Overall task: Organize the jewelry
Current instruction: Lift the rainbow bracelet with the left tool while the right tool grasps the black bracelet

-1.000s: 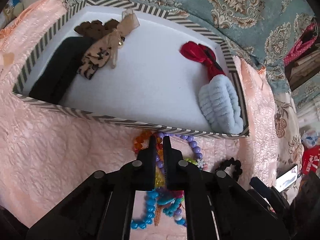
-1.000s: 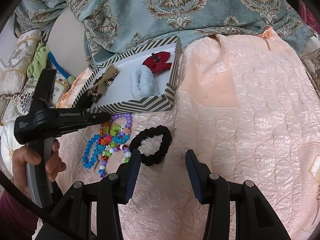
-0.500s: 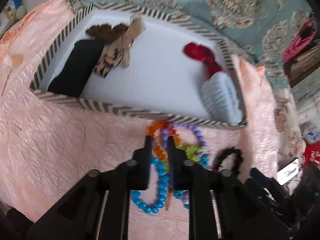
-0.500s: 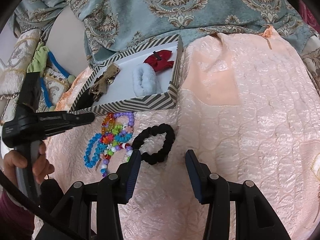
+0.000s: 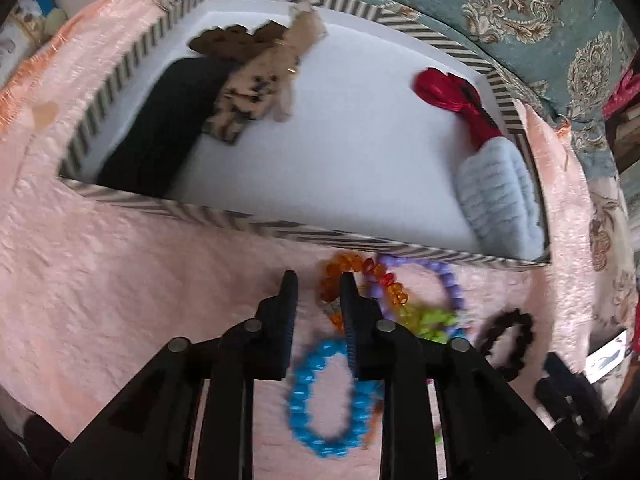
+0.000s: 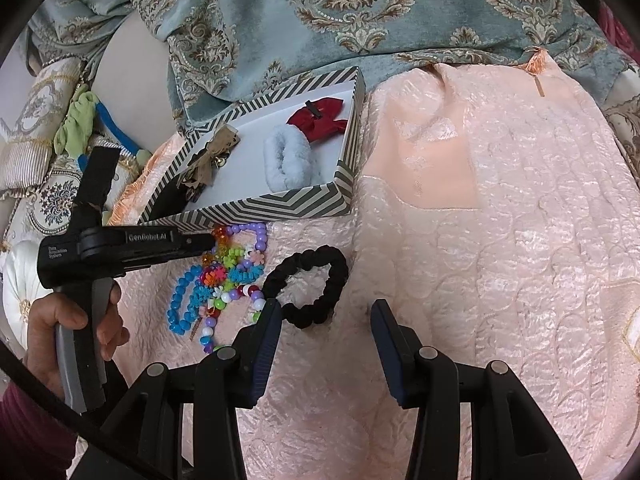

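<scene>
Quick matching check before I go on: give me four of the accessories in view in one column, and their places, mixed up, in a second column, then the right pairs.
Things:
1. red bow
2. black scrunchie
3. blue bead bracelet
4. fluffy white scrunchie

Places:
A. on the pink quilt, just beyond the right gripper's left finger
B. in the striped box, at its far right corner
C. on the quilt under the left gripper
D. in the box, beside the bow, nearer the front wall

Pairs: 1-B, 2-A, 3-C, 4-D
</scene>
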The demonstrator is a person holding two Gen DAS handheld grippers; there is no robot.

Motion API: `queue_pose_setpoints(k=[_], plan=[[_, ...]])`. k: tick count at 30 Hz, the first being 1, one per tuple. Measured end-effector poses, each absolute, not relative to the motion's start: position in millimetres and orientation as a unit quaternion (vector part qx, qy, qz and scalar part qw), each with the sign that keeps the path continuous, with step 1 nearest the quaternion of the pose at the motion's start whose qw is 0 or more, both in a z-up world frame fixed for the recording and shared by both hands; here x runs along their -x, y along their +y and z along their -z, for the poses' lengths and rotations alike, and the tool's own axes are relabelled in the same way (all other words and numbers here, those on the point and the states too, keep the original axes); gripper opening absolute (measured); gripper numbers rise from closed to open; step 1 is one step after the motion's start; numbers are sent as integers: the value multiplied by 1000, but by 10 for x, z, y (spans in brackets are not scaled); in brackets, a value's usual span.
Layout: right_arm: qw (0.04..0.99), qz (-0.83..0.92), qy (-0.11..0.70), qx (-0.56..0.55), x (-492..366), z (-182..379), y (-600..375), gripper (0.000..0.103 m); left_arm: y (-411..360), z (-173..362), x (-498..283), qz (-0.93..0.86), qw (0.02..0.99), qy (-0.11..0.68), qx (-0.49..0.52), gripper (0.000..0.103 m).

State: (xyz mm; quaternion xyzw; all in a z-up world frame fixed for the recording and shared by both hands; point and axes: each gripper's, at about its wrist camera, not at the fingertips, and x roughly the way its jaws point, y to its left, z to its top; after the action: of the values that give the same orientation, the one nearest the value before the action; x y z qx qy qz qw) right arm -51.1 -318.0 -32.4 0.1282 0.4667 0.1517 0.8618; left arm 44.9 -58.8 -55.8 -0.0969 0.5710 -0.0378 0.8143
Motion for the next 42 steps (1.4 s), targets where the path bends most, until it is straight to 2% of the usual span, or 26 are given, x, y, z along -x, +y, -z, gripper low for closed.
queue_pose_setpoints(k=[5,6,9,12,14,15,16,26,28,32,36,42], plan=[[862,-149,467,-128,459,341,-3198,44,-421,589,-463,56,803,576,140,16],[862,-147,468,-130,444,351,-3197,44,-435,586,-463,61,803,575,142,19],[862,-146,470,-124,418,364,-3184,44,-541,587,-480,69,804,576,133,34],[865,-139,470,-108,393,379,-3159,44,-604,591,-477,62,809,573,118,34],[864,-136,473,-102,331,409,-3135,44,-628,603,-491,63,808,573,124,32],[864,-138,475,-99,307,420,-3121,44,-602,603,-480,63,809,570,129,23],[864,-139,474,-93,279,424,-3087,44,-601,607,-496,61,809,570,128,10],[881,-154,446,-20,174,303,-2824,44,-382,406,-308,91,811,556,159,8],[874,-151,461,-2,102,416,-2789,37,-362,295,-248,99,816,547,160,8],[876,-138,462,21,129,518,-2803,11,-335,52,-178,112,827,526,163,8],[891,-155,427,-11,262,302,-2906,5,-275,-191,-117,119,839,504,165,8],[899,-176,399,-31,391,-19,-2927,4,-159,-405,-45,114,852,485,163,8]])
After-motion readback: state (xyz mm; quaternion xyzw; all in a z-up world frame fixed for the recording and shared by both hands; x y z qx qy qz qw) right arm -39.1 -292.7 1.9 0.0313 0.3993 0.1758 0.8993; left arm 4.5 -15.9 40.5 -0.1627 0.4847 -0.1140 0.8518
